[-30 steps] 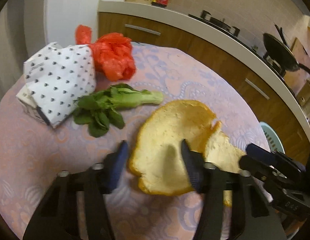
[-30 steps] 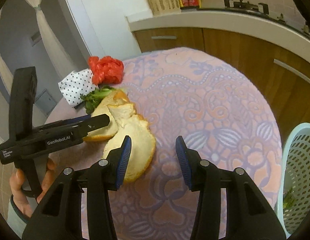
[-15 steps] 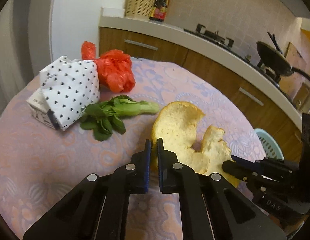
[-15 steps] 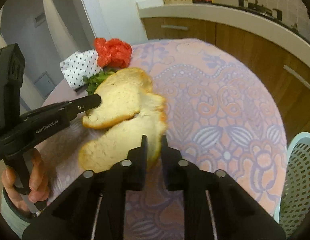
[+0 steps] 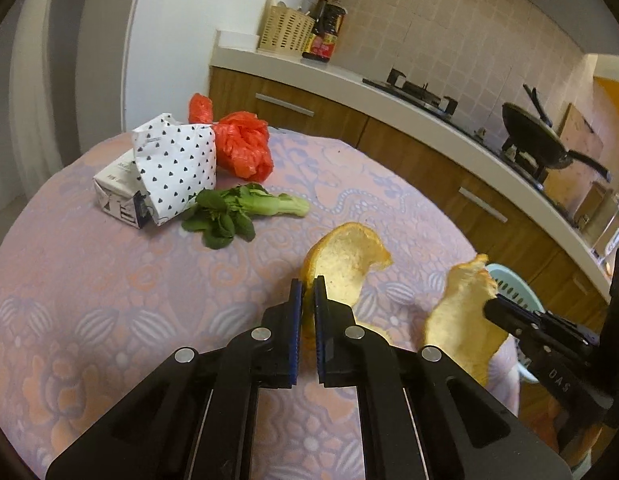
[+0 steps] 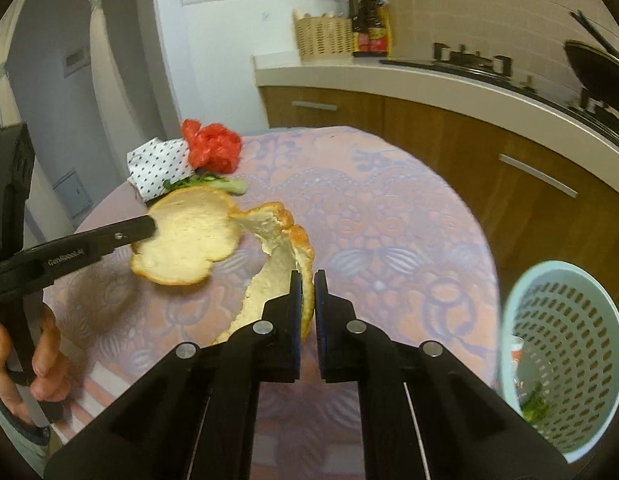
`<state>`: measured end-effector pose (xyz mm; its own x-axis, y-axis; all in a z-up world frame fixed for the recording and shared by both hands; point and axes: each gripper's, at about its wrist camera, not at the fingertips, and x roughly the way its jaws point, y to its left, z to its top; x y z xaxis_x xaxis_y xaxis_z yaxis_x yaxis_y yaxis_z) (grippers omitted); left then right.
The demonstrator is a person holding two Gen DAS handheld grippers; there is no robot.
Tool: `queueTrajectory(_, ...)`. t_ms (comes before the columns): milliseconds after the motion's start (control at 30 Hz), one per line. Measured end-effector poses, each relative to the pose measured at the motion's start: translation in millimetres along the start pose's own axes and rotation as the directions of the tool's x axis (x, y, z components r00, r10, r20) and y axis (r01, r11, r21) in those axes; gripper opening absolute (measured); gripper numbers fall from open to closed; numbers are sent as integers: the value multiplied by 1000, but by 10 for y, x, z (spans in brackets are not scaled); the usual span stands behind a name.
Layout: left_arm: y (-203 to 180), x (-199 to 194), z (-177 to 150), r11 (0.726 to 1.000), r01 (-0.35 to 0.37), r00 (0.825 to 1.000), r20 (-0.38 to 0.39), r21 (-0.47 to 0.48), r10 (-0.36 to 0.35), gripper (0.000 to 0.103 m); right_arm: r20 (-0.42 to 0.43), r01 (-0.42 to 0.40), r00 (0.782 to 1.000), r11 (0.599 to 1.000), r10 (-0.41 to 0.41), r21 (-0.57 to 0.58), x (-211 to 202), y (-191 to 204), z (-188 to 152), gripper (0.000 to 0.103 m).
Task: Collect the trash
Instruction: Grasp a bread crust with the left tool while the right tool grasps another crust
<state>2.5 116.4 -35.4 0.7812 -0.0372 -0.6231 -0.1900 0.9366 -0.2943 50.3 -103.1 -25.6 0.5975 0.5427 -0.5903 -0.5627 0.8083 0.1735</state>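
Note:
Two pieces of thick yellow citrus peel are lifted above the pink patterned table (image 5: 109, 280). My left gripper (image 5: 308, 286) is shut on the edge of the rounder peel (image 5: 349, 260); the right wrist view shows this gripper (image 6: 149, 227) and its peel (image 6: 189, 240) at the left. My right gripper (image 6: 308, 280) is shut on the long curled peel (image 6: 277, 256). In the left wrist view, that gripper (image 5: 491, 307) and its peel (image 5: 461, 320) hang at the right. A light blue trash basket (image 6: 565, 360) stands off the table's right edge.
At the table's far side lie a red plastic bag (image 5: 241, 148), a polka-dot paper wrap (image 5: 177, 168) over a small carton (image 5: 117, 192), and a leafy green (image 5: 237, 212). A kitchen counter with a stove (image 5: 413, 88) and pan (image 5: 537, 140) runs behind. A hand (image 6: 41, 360) grips the left tool.
Both grippers went from open to shut, each on a peel piece. The peels have come up off the table and moved apart, toward the basket side.

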Motion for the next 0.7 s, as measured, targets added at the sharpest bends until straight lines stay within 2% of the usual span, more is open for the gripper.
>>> queueTrajectory(167,-150,-83,48,998,64,998,8,14,-65,4,54,26,998,999,-28,43,-243,-244,29,5)
queueTrajectory(367,-524,-150,148,986,158,987,18,48,-159,4,118,62,990,991,-75,117,-541,-620,47,5)
queueTrajectory(567,-1132,-66,311,965,225,974,5,136,-228,4,166,113,974,964,-156,240,-879,-1221,-29,5)
queueTrajectory(700,-1671,108,371,939,266,964,-29,217,-266,4,153,185,958,930,-242,317,-1003,-1634,-126,5)
